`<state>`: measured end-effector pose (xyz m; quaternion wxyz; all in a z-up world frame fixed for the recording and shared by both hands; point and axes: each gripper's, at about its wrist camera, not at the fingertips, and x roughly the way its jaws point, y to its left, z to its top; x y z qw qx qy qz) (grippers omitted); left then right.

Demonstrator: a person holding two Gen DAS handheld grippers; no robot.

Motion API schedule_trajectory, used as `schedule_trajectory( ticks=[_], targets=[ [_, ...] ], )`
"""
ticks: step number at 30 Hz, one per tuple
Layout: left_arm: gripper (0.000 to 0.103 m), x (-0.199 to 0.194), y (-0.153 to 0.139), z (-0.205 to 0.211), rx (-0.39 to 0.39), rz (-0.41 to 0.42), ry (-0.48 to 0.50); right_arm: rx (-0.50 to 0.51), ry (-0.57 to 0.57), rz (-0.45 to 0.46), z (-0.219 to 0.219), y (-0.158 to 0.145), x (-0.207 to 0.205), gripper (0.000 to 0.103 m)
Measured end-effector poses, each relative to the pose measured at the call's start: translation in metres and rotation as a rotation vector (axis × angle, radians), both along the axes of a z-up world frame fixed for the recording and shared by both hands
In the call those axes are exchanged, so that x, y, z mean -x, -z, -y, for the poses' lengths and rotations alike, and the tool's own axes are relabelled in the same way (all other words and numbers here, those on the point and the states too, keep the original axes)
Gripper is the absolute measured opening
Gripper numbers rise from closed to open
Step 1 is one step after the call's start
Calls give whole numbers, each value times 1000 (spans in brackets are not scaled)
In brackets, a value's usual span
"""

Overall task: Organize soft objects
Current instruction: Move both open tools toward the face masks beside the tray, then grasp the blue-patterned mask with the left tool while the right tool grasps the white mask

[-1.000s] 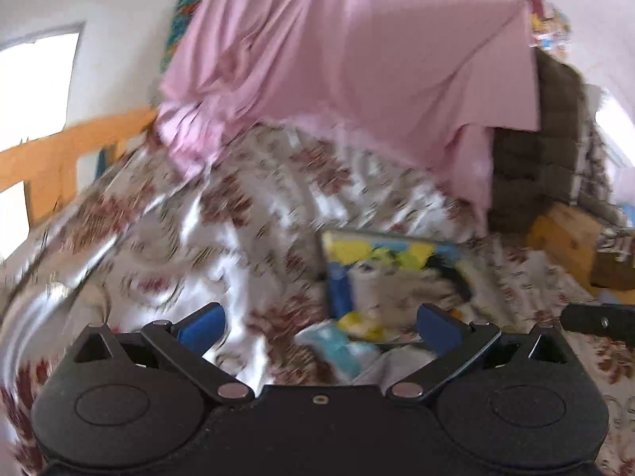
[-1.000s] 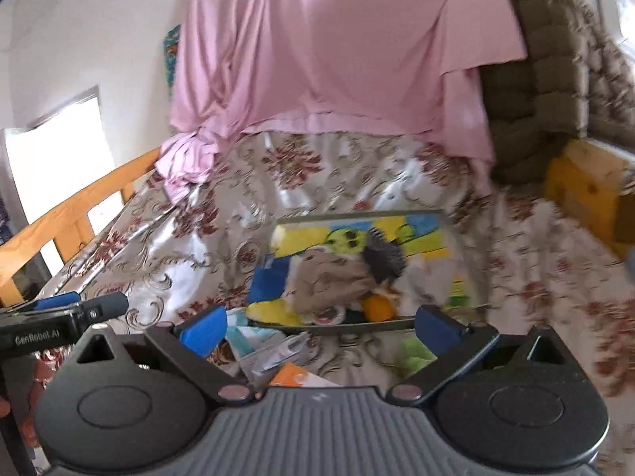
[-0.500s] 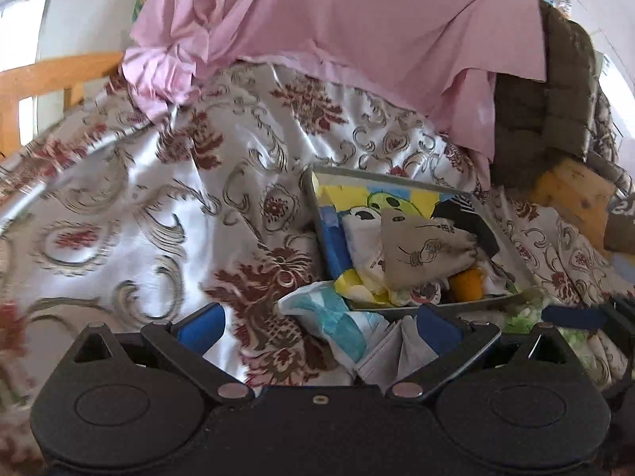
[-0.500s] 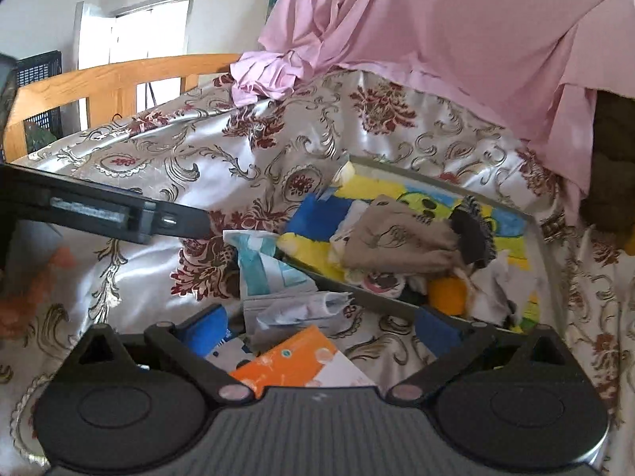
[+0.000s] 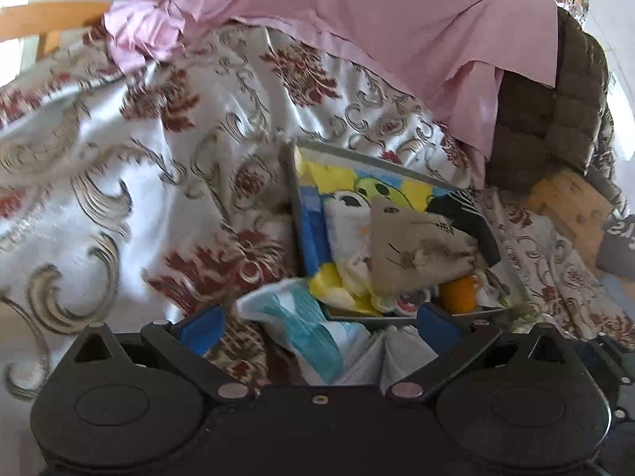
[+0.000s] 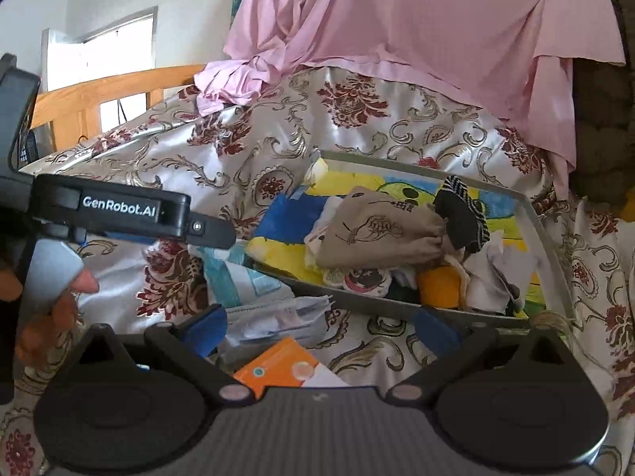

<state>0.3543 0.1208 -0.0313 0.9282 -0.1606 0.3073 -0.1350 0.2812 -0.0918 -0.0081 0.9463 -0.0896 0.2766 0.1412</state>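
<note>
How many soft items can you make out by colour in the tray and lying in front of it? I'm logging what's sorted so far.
In the grey tray:
Beige pouch: 1
Black striped piece: 1
Orange item: 1
White cloths, too tangled to count.

On the bedspread in front:
Teal-and-white packet: 1
White packet: 1
Orange packet: 1

Total: 6

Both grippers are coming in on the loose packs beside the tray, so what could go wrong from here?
1. The teal-and-white pack overlaps the white pack between the open left gripper; closing could pinch both.
2. The tray is heaped: the beige pouch and orange item sit loosely and could spill if nudged.
3. The satin bedspread is wrinkled; the right gripper might snag it.
</note>
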Motion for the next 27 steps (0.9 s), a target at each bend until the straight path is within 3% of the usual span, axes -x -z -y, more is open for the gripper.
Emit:
schedule_trajectory(
  ticks=[6,11,16,19,21,26,27],
  targets=[
    [102,-12,16,-3,52,-57,64,-20,-37,-69,-5,7,-17,102],
    [98,-24,25,-13,171,-129,99,-46,-69,-120,-12,12,-33,94],
    [80,-38,41,-19,288,-218,117,-90,-64,-169,-14,19,-45,83],
    [73,-47,57,-23,388,-303,106,-110,-53,-194,-14,22,-50,77],
    [70,-51,63,-24,423,-316,86,-118,-49,-203,-14,24,-52,72],
    [53,-54,67,-22,410,-321,75,-138,-32,-221,-12,27,-54,58],
    [45,-54,67,-22,396,-321,71,-145,-28,-222,-12,26,-55,52]
  ],
)
